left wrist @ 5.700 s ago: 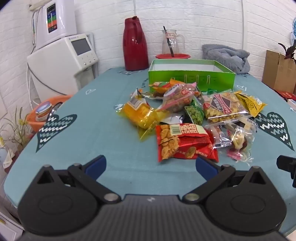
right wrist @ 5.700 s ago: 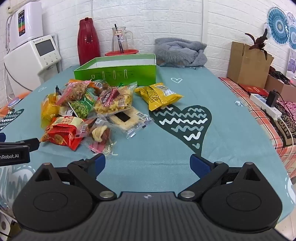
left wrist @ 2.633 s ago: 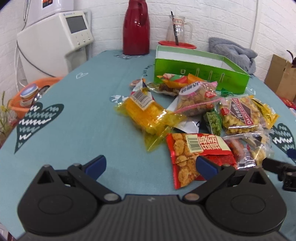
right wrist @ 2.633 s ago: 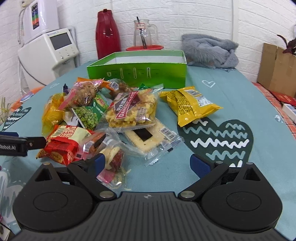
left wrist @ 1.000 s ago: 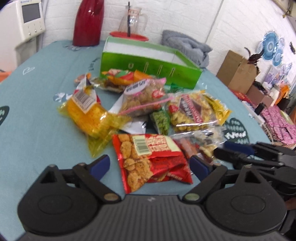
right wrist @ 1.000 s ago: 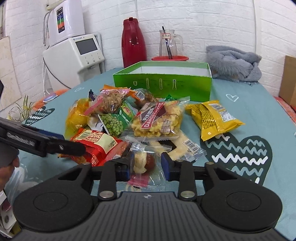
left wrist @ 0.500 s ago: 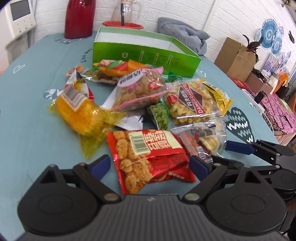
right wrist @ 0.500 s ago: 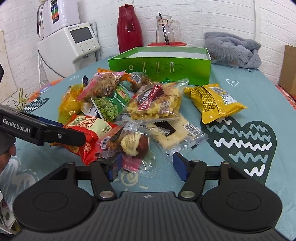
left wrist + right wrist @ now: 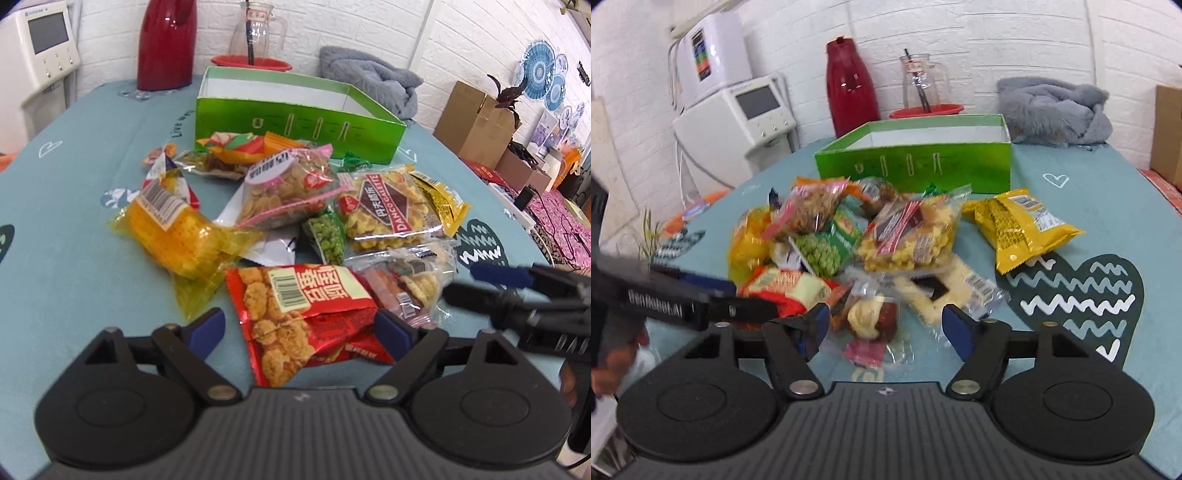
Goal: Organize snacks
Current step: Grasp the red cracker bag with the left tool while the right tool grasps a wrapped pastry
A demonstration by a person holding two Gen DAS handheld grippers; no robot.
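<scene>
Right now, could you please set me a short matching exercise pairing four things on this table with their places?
Things:
1. red snack bag
2. green box
3. yellow snack bag
4. red thermos

Places:
A. behind the snack pile, open
B. between the left gripper's fingers
C. by the wall, behind the box
D. beside the dark heart print

Pairs: 1-B, 2-A, 3-D, 4-C

White brick wall (image 9: 997, 37); teal tablecloth (image 9: 1089, 206) — heart prints; cardboard boxes (image 9: 476, 122).
</scene>
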